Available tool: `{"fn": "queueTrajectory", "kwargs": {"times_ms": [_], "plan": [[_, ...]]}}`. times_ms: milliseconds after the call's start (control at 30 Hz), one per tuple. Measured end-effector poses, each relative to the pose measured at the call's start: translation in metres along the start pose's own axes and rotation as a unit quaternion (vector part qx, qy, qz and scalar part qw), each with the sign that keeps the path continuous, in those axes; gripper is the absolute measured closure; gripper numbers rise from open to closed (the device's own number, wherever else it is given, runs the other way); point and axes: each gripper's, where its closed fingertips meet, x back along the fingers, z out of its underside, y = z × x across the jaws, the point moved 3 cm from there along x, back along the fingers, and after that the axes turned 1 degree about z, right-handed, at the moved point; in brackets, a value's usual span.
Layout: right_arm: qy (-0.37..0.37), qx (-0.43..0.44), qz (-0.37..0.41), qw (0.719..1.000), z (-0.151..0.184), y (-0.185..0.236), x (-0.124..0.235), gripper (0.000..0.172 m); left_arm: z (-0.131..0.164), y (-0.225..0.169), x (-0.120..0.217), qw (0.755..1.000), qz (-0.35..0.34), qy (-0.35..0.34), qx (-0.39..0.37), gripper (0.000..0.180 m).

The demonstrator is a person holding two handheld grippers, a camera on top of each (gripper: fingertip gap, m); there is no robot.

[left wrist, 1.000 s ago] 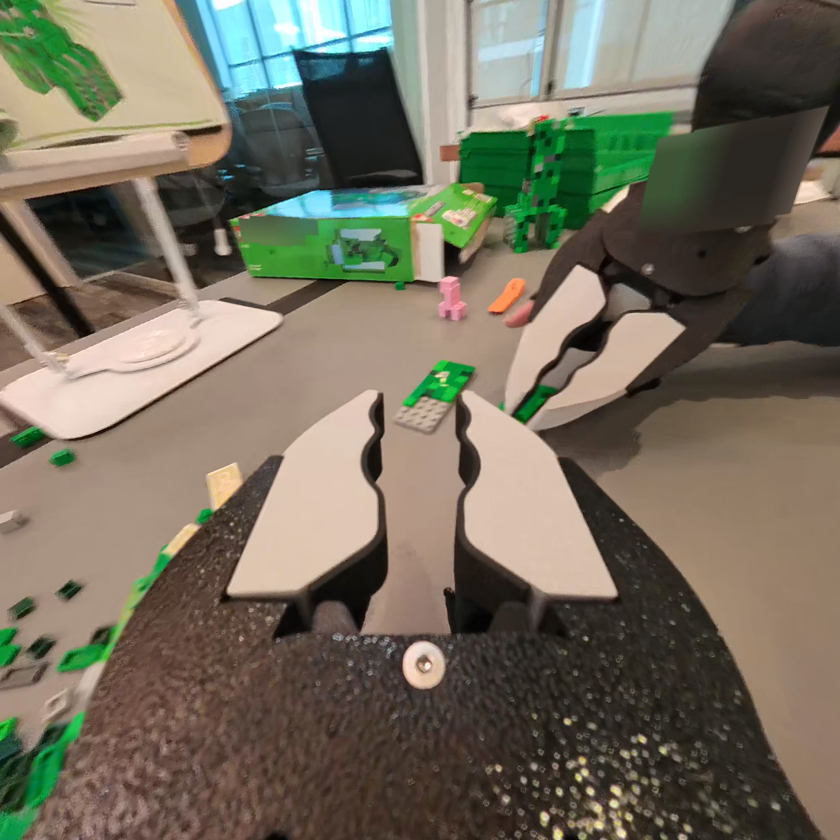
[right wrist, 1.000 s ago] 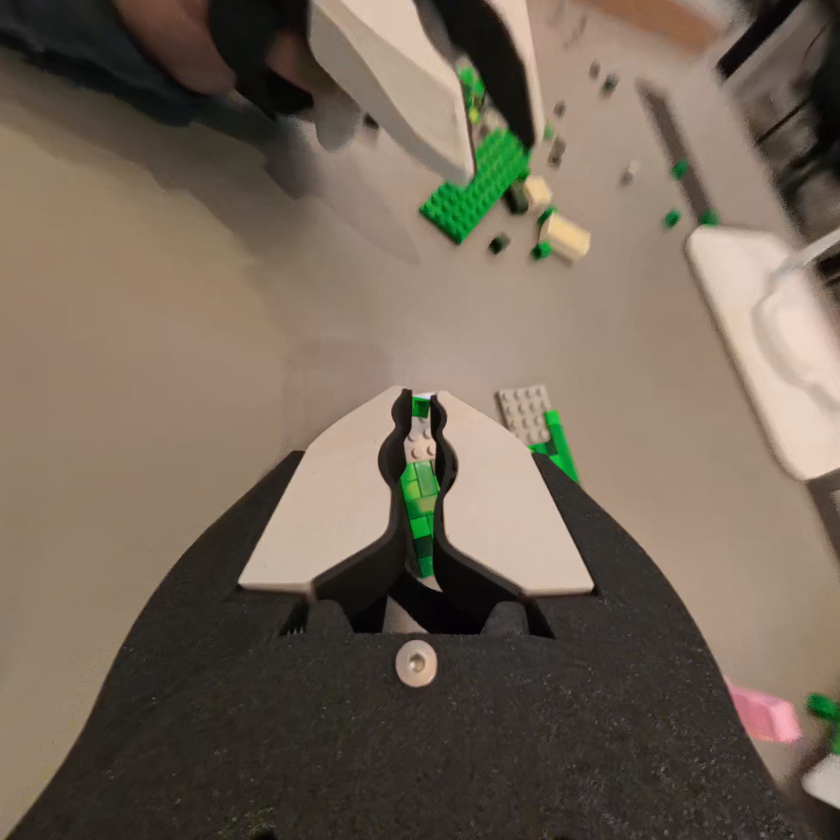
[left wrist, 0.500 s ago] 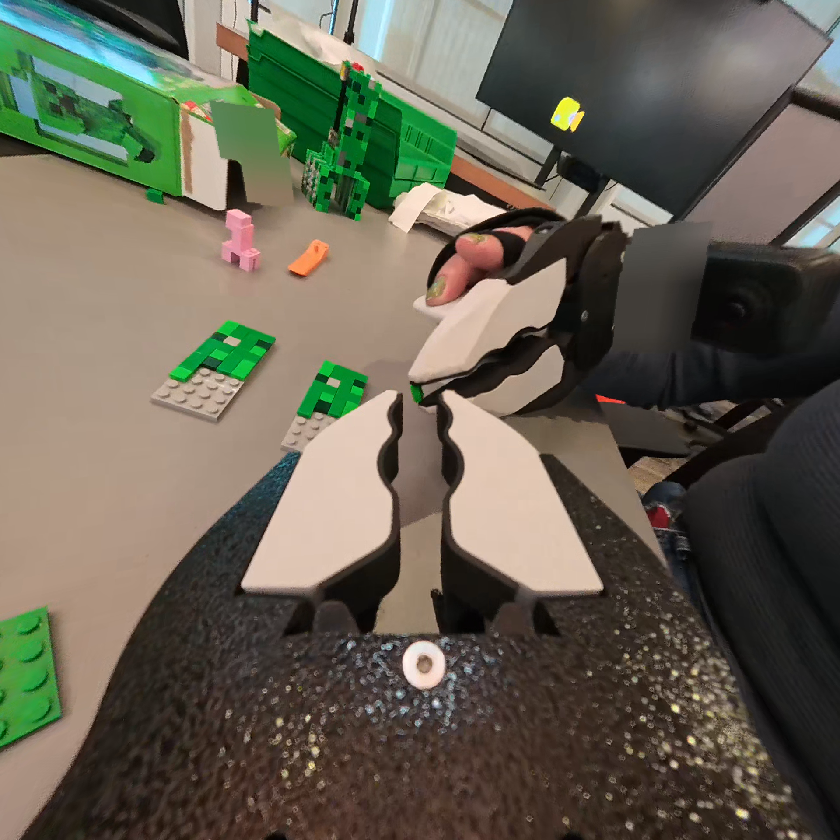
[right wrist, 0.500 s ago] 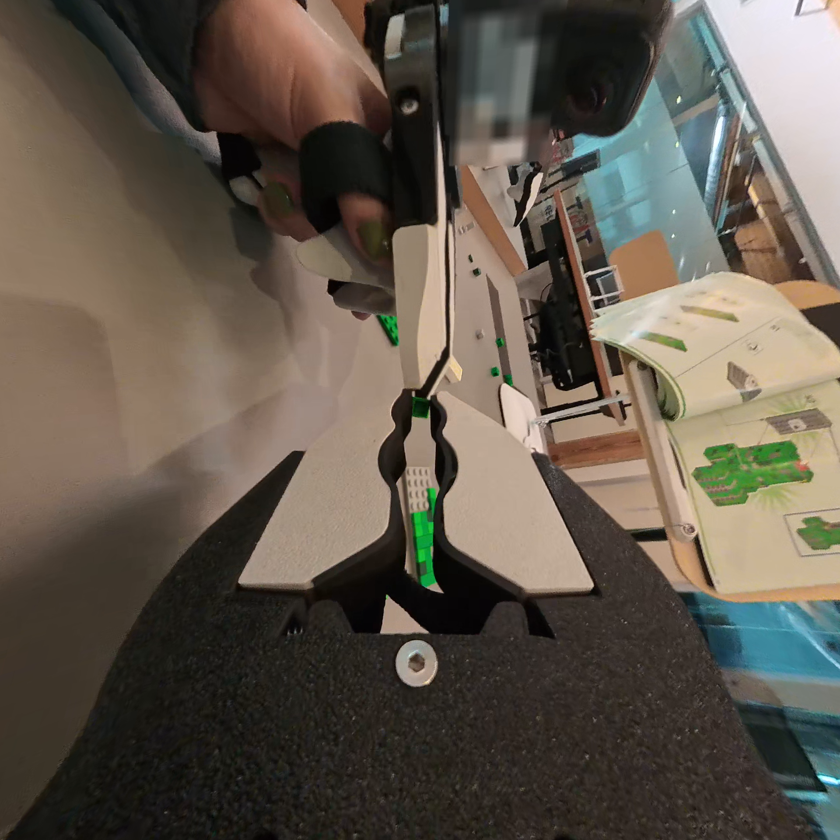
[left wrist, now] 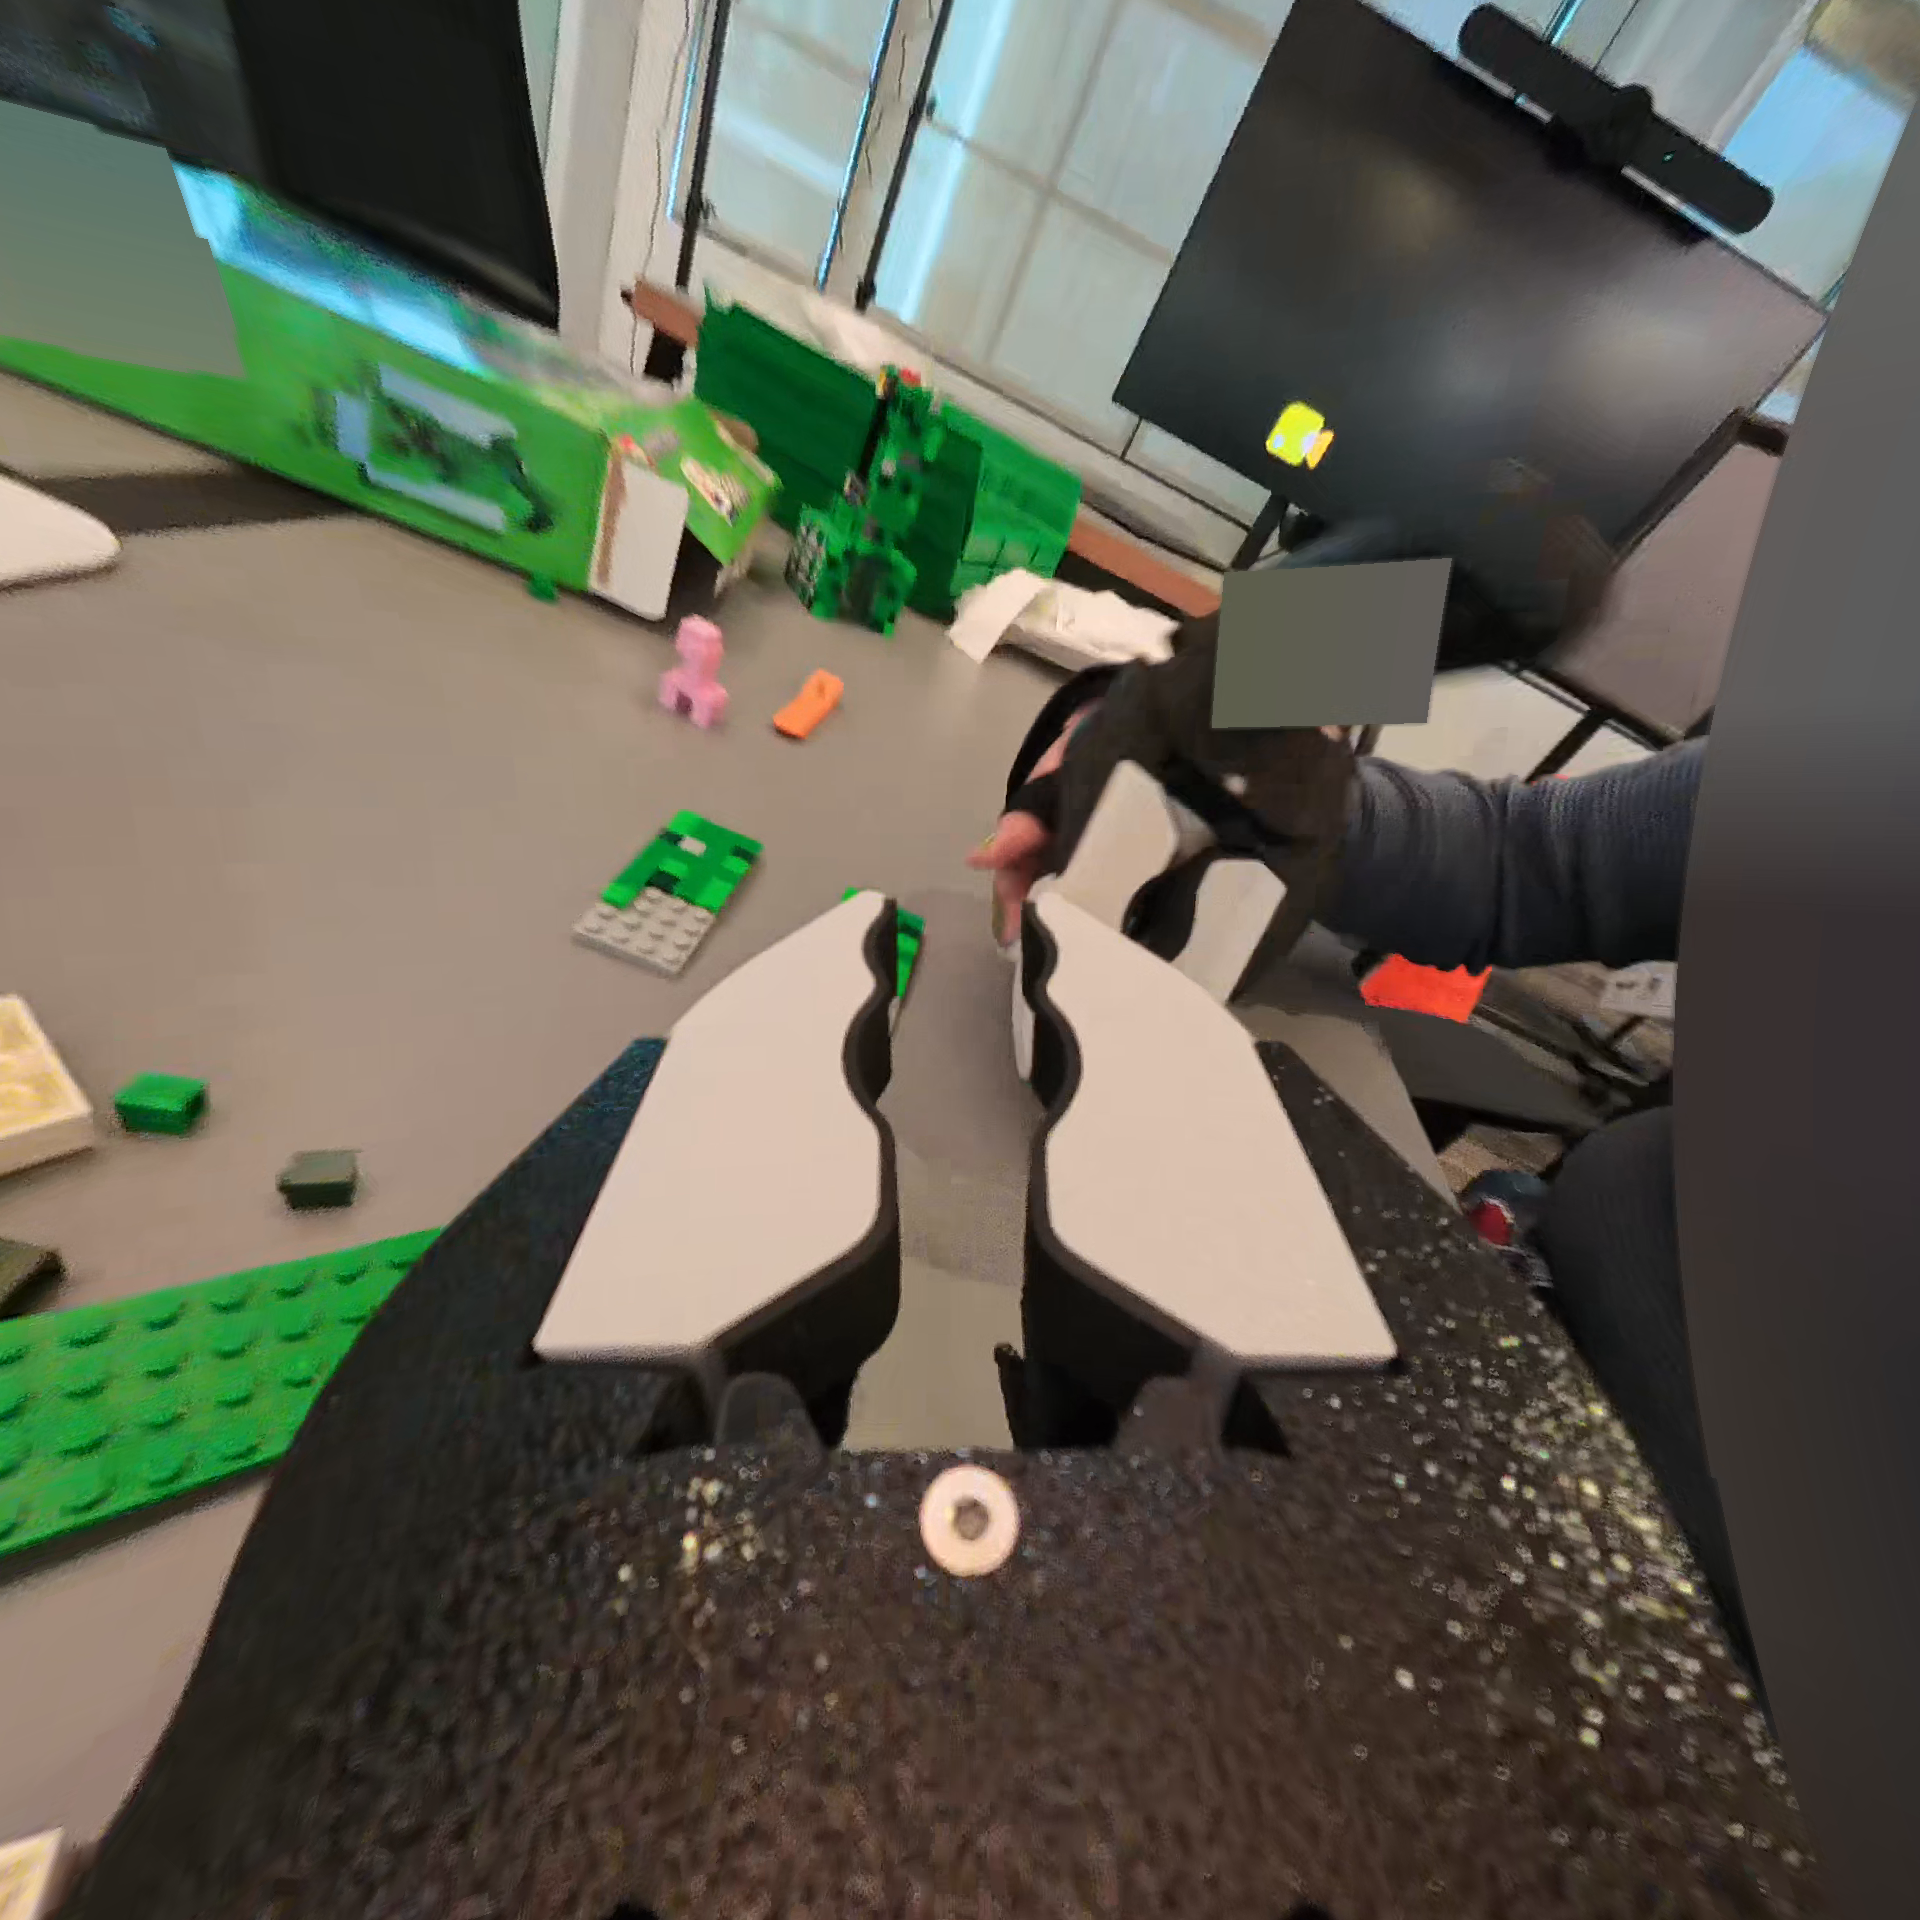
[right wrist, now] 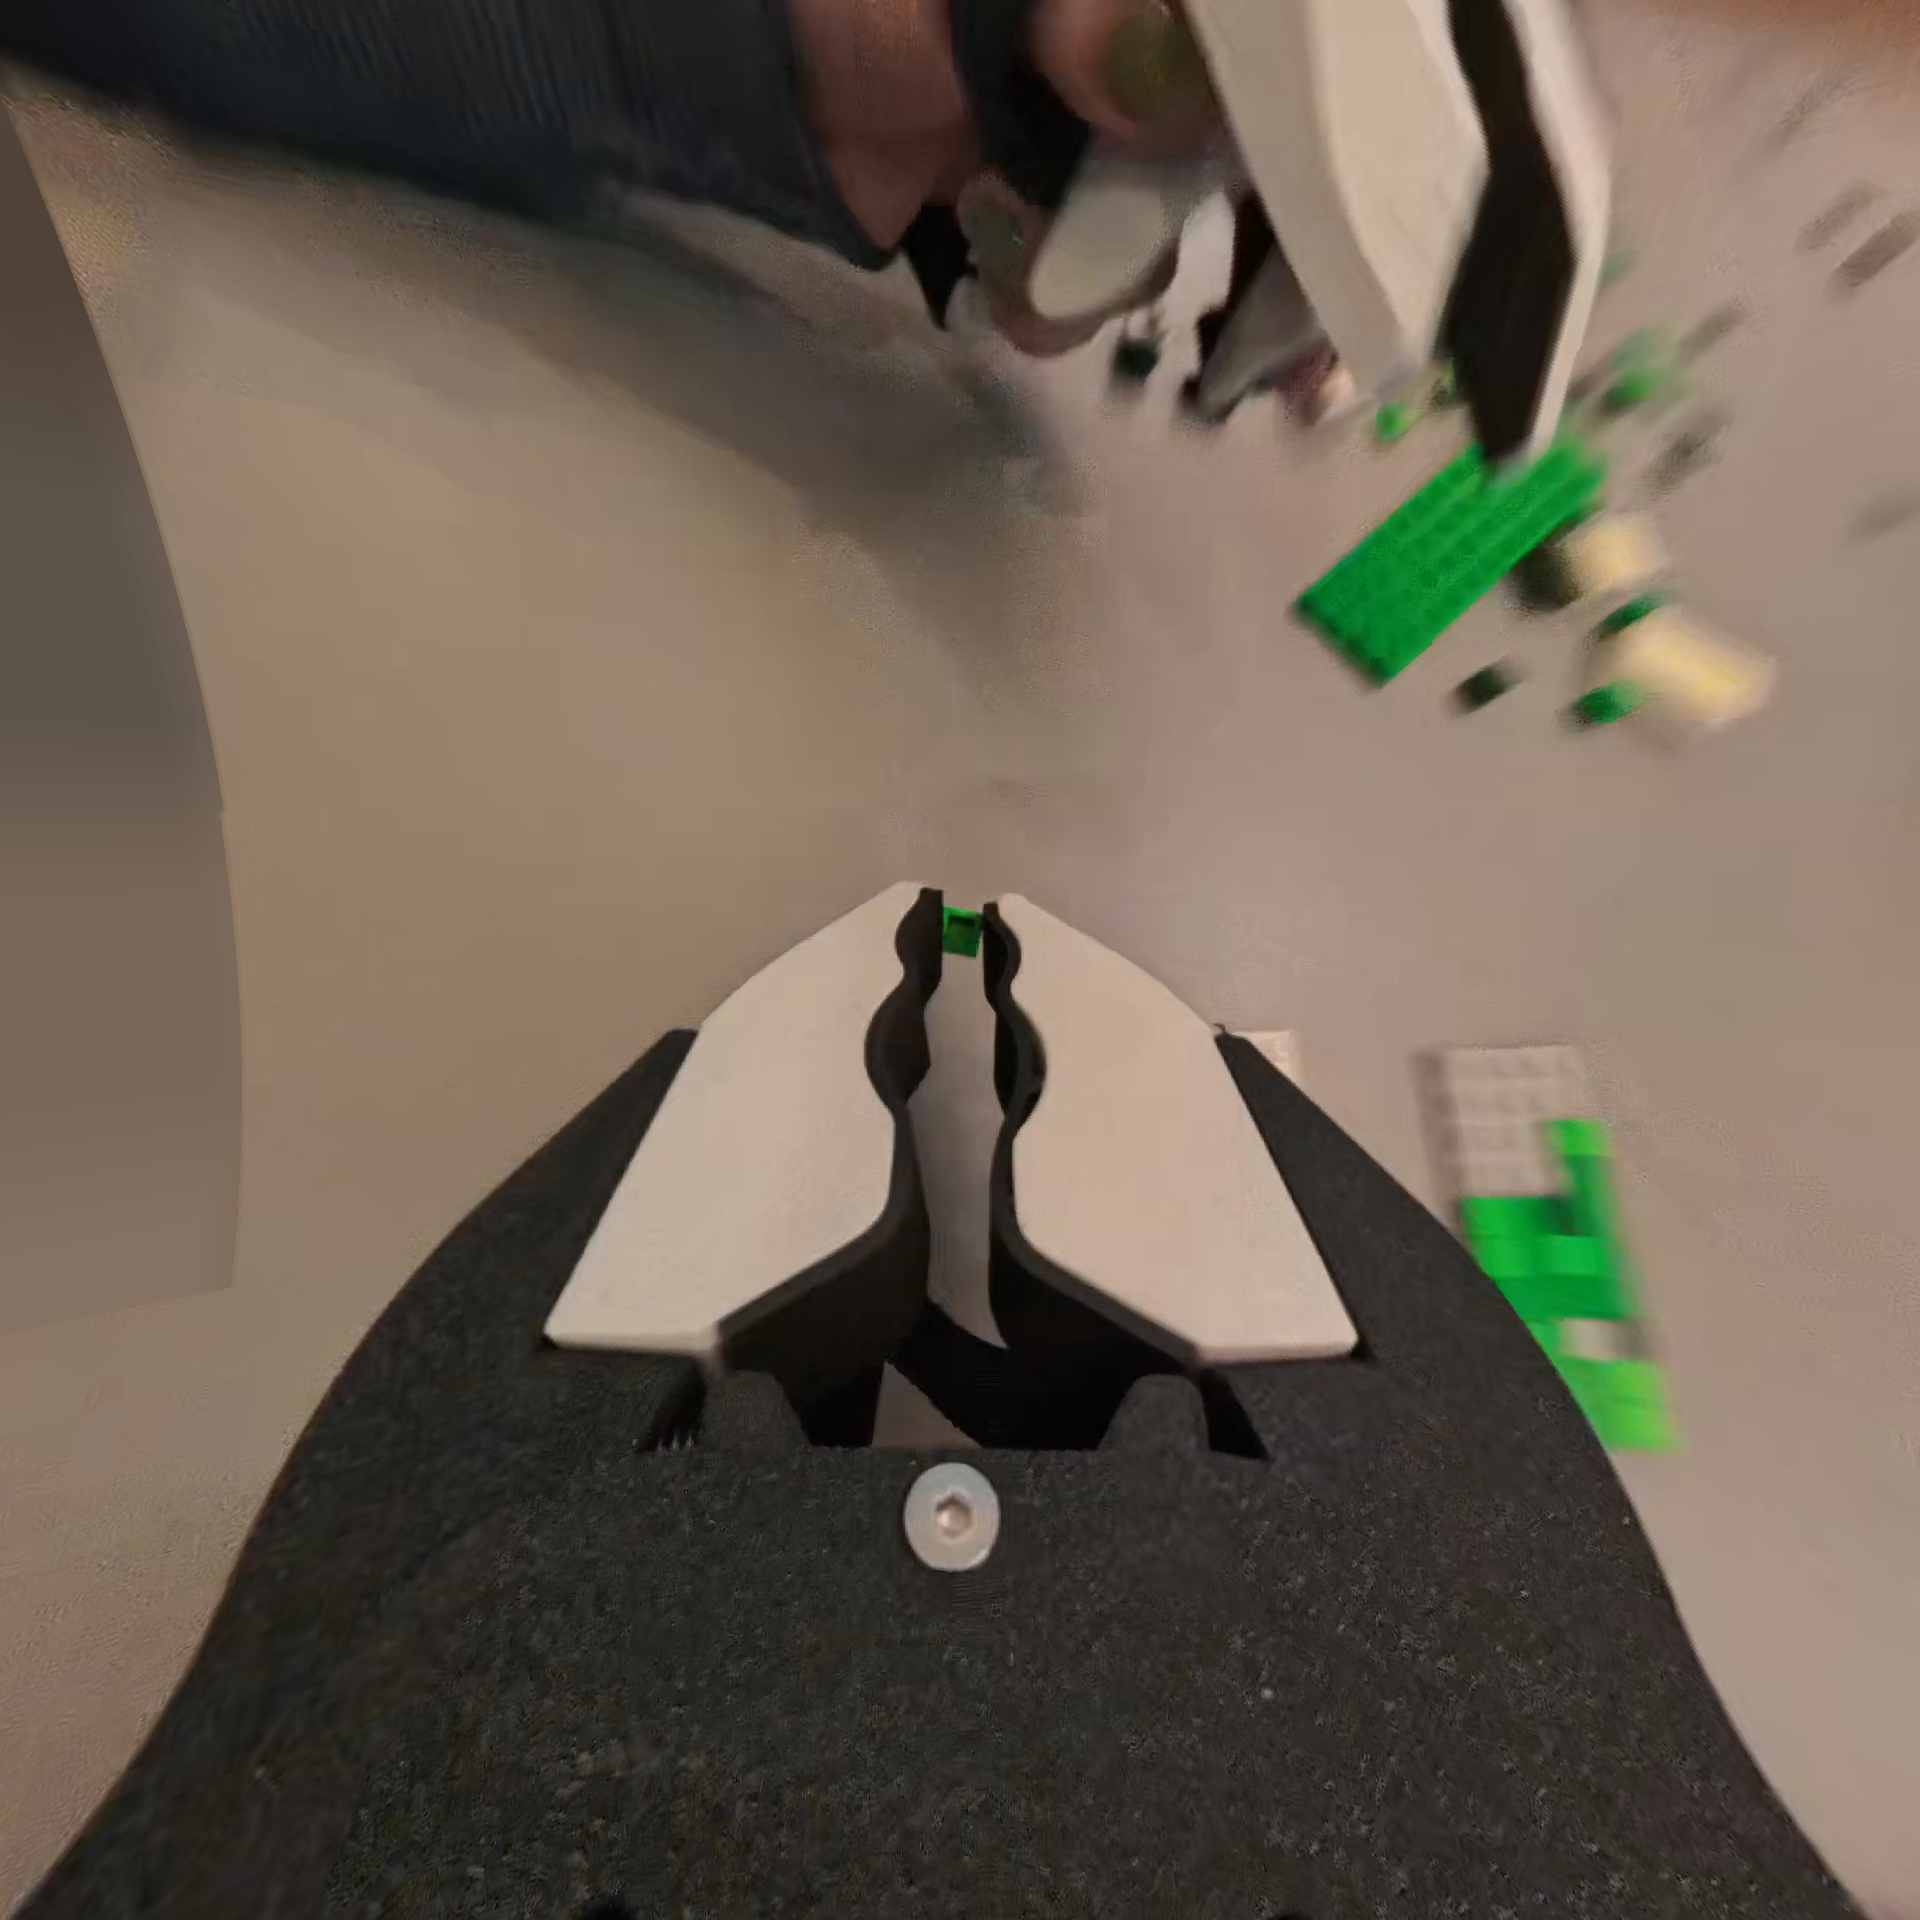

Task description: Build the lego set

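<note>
My right gripper (right wrist: 961, 904) is shut on a small green brick (right wrist: 961, 930) pinched at its fingertips, above the grey table (right wrist: 520, 727). It also shows in the left wrist view (left wrist: 1153, 894), held by a hand at the right. My left gripper (left wrist: 956, 909) is open, with only bare table showing between its fingers. A grey plate topped with green tiles (left wrist: 670, 894) lies just ahead of it on the left. A second such plate (left wrist: 907, 951) is partly hidden behind its left finger. In the right wrist view the left gripper (right wrist: 1496, 416) hovers over a green baseplate (right wrist: 1444, 561).
A green box (left wrist: 416, 447) and a green brick figure (left wrist: 873, 520) stand at the back. A pink figure (left wrist: 694, 670) and an orange piece (left wrist: 808, 703) lie mid-table. Loose small bricks (left wrist: 161, 1101) and the green baseplate (left wrist: 156, 1382) lie at the left. A black screen (left wrist: 1455, 312) stands behind.
My left gripper narrowed, then widened again on nothing, and drew back from the right gripper. The right gripper kept the small green brick and now points down at the table.
</note>
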Motion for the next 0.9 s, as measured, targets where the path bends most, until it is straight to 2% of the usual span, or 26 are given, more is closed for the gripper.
{"fn": "queueTrajectory", "kwargs": {"times_ms": [67,100,200,267,367,433,533,633,767,900], "plan": [[0.002,-0.124,-0.103,0.987,-0.002,-0.002,0.003,0.165,-0.001,-0.005,0.001,0.999,-0.006,0.003,-0.048,0.158],[0.024,-0.153,-0.123,0.980,0.001,-0.005,0.003,0.165,0.003,-0.007,0.000,0.997,-0.011,0.023,-0.078,0.158],[0.093,-0.086,-0.087,0.988,0.018,-0.013,0.000,0.165,0.020,-0.013,-0.010,0.981,-0.036,0.082,-0.170,0.152],[0.113,-0.031,-0.072,0.990,0.023,-0.010,-0.002,0.165,0.028,-0.017,-0.017,0.965,-0.048,0.107,-0.236,0.152],[0.118,0.050,-0.038,0.991,0.025,-0.007,-0.006,0.164,0.044,-0.027,-0.023,0.930,-0.047,0.163,-0.327,0.149],[0.113,0.069,-0.027,0.991,0.026,-0.005,-0.008,0.156,0.055,-0.031,-0.027,0.907,-0.042,0.199,-0.369,0.149],[0.084,0.064,-0.014,0.994,0.023,-0.004,-0.003,0.146,0.068,-0.037,-0.033,0.901,-0.016,0.228,-0.369,0.149],[0.058,0.011,-0.005,0.998,0.027,-0.006,0.007,0.151,0.073,-0.036,-0.035,0.896,-0.017,0.244,-0.371,0.151],[0.030,-0.102,-0.011,0.994,0.030,-0.007,0.005,0.152,0.073,-0.035,-0.038,0.890,-0.031,0.245,-0.384,0.155],[0.039,-0.129,0.015,0.991,0.033,-0.006,0.000,0.156,0.067,-0.030,-0.034,0.895,-0.053,0.234,-0.376,0.156]]}}
